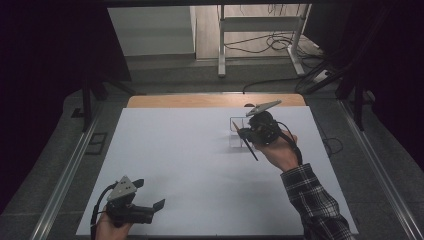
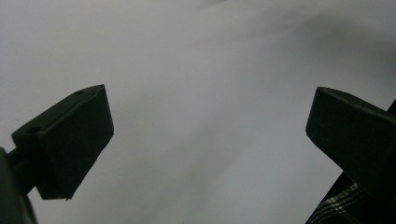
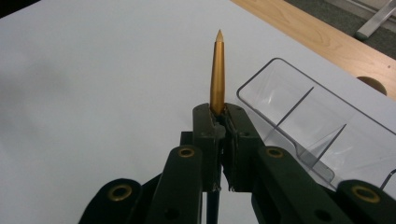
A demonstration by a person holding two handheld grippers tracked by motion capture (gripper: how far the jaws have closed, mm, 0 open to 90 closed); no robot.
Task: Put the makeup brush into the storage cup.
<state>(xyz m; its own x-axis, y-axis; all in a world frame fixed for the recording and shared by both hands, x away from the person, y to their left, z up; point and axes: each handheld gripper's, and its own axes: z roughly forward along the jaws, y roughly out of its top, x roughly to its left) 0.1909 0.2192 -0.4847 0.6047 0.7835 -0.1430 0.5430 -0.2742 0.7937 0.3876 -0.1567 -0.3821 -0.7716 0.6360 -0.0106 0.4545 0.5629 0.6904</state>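
A gold-tipped pen point(image 3: 217, 74) is being gripped by the right tongs point(image 3: 219, 111), whose jaws are being kept fully closed on its barrel, with the pointed gold end projecting forward and the dark barrel point(image 1: 249, 146) trailing back below the hand in the high view. The pen is being held just beside a clear plastic organiser tray point(image 3: 299, 116) with thin dividers, which is sitting on the white worktop point(image 1: 190, 165) near its far edge. The left tongs point(image 1: 141, 200) are being held wide open with nothing between the jaws, resting low at the near left corner, well apart from the tray. The likeliest trouble is being posed by the light tray: it is not being steadied by anything, so a brush from the pen tip or the tongs against its rim could be pushing it away or tipping it. A long pen being pinched near one end could also be pivoting in the jaws, and if released off-line it could be landing across a divider or rolling onto the worktop.
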